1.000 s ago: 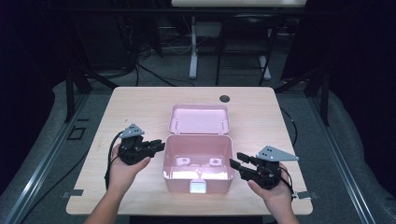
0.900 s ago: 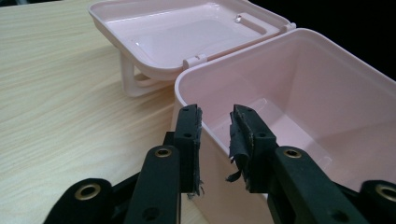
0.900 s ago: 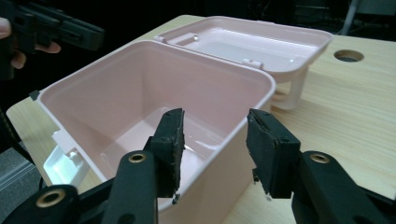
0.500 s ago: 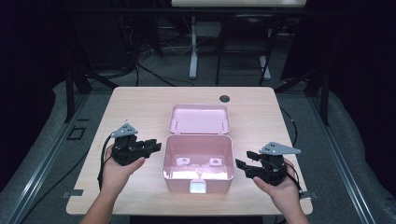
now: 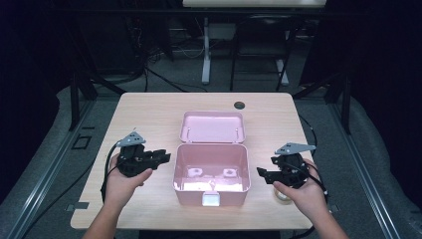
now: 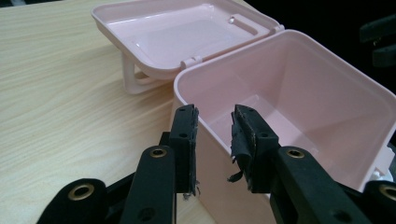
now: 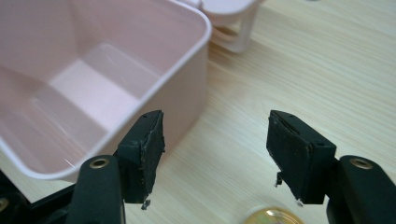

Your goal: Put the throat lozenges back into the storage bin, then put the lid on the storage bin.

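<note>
Pink box (image 5: 211, 174) sits open near the front middle of the wooden table (image 5: 149, 112), its lid (image 5: 212, 126) laid back flat behind it on the hinges, and it lies between the two grippers. Left gripper (image 5: 158, 157) hangs just beside the box's left wall, jaws a narrow gap apart with nothing between them; in the left gripper view they stand over the near rim of the box (image 6: 299, 116). Right gripper (image 5: 263, 174) hovers just off the box's right wall, jaws spread wide and empty. A small round gold-topped thing (image 7: 271, 217) lies on the table below the right gripper's jaws.
</note>
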`<state>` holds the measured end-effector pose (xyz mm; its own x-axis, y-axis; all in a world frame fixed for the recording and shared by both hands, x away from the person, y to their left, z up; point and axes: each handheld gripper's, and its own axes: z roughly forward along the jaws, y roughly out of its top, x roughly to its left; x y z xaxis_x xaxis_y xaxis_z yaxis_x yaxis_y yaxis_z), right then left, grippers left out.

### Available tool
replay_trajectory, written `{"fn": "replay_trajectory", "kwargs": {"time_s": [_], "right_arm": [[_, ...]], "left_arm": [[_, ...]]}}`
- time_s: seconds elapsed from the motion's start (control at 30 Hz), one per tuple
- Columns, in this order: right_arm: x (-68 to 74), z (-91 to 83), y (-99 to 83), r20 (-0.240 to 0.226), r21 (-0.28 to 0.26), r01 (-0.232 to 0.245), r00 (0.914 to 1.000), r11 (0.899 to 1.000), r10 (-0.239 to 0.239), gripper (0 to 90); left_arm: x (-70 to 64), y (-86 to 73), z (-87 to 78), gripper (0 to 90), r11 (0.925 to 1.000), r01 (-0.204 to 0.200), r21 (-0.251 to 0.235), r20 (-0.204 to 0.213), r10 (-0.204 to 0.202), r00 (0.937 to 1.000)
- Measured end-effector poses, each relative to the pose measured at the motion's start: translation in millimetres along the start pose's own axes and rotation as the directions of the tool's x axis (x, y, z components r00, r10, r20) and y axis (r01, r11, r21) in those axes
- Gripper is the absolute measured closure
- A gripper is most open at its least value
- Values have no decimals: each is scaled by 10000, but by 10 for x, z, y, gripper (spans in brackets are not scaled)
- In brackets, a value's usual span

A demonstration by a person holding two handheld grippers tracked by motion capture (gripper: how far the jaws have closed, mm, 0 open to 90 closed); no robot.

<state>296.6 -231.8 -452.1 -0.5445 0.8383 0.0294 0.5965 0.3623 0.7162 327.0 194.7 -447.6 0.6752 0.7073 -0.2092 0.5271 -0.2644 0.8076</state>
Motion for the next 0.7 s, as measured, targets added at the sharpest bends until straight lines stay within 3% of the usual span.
{"fn": "replay_trajectory", "kwargs": {"time_s": [0.2, 0.53, 0.7], "right_arm": [[-118, 25, 45, 500, 1009, 268, 9982, 9945, -320, 318], [-200, 123, 89, 242, 1936, 363, 9988, 9804, -418, 292], [-219, 136, 97, 75, 2373, 389, 9991, 9707, -418, 344]], "left_arm": [[-22, 12, -3, 592, 9999, -105, 47, -158, 106, 9998], [-14, 20, -8, 533, 10000, -64, -25, -216, 64, 9997], [-15, 11, 1, 532, 10000, -82, 10, -231, 82, 9997]]}}
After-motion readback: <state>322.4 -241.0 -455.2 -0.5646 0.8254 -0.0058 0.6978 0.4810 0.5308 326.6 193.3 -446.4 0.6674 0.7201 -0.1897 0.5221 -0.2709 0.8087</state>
